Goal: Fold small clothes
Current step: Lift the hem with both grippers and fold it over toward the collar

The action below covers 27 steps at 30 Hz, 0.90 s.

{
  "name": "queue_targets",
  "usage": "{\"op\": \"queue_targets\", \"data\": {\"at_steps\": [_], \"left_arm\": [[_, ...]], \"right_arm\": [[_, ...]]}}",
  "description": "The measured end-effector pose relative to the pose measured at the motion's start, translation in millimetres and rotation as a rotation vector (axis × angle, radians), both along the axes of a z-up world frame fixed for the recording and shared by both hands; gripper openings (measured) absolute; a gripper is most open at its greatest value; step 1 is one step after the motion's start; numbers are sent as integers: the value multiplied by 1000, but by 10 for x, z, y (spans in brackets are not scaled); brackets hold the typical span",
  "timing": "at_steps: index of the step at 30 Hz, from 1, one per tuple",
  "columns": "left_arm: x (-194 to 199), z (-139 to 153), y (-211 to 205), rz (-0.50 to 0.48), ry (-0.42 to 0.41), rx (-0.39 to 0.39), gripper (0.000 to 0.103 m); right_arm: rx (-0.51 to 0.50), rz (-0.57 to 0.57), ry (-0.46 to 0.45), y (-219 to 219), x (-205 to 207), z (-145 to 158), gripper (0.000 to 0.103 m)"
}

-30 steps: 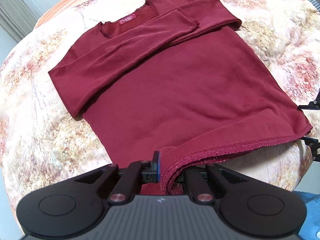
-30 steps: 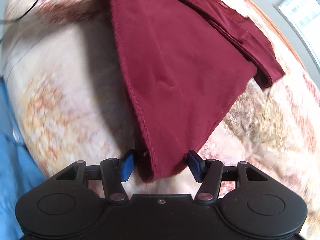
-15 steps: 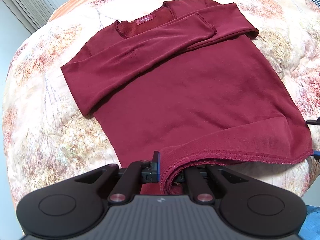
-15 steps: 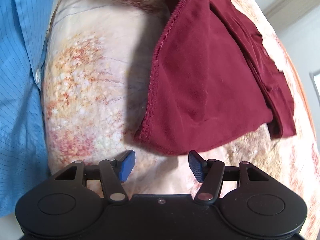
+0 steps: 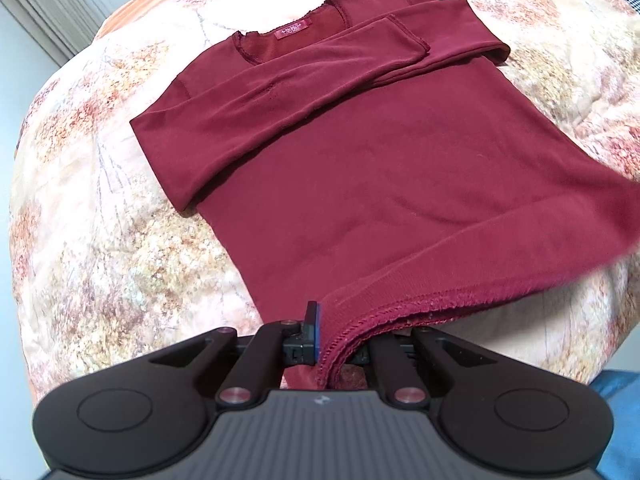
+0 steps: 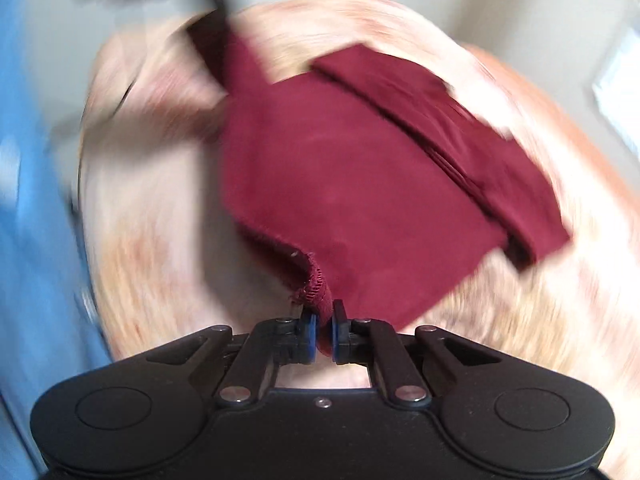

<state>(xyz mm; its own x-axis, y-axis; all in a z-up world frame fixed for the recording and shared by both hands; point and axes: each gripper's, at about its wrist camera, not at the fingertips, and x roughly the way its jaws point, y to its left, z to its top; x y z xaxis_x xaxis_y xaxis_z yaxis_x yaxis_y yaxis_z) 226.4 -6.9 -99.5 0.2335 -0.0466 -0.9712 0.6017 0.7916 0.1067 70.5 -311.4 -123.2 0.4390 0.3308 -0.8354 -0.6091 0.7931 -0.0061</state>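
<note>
A dark red long-sleeved shirt [image 5: 360,152] lies flat on a floral bedcover [image 5: 100,240], both sleeves folded across the chest, neck label at the far side. My left gripper [image 5: 336,344] is shut on the near left hem corner, which is lifted and curled over. In the blurred right wrist view the shirt [image 6: 360,184] spreads ahead, and my right gripper [image 6: 323,334] is shut on the other hem corner, blue pads pinching the stitched edge.
The bedcover [image 6: 140,240] surrounds the shirt on all sides. Blue cloth of the person's shirt [image 6: 36,240] fills the left of the right wrist view. Curtains [image 5: 52,20] stand beyond the bed at far left.
My right gripper was open around the hem corner and has now shut on it and is moving fast. The left gripper keeps its hold and has lifted the hem a little.
</note>
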Motion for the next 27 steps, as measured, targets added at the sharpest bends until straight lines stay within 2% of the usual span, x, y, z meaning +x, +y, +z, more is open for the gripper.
{"op": "queue_targets", "data": {"at_steps": [5,9,17,20,27], "left_arm": [[196,78,64,7,12,-32,3],[522,179,37,27,-8,-67,3],[1385,224,-103,16,-49,-73,3],[1742,154,-164,14,-56,-55,3],[2544,-141,-246,59,-15,-62,3]], "right_arm": [[214,-253,71,-473,549,302,6],[284,-335,67,-686,957,409,6],[192,-335,-5,-710,1879,399,6],[169,-339,-27,-724,2248,372,6],[115,-369,-10,-703,3112,129,6]]}}
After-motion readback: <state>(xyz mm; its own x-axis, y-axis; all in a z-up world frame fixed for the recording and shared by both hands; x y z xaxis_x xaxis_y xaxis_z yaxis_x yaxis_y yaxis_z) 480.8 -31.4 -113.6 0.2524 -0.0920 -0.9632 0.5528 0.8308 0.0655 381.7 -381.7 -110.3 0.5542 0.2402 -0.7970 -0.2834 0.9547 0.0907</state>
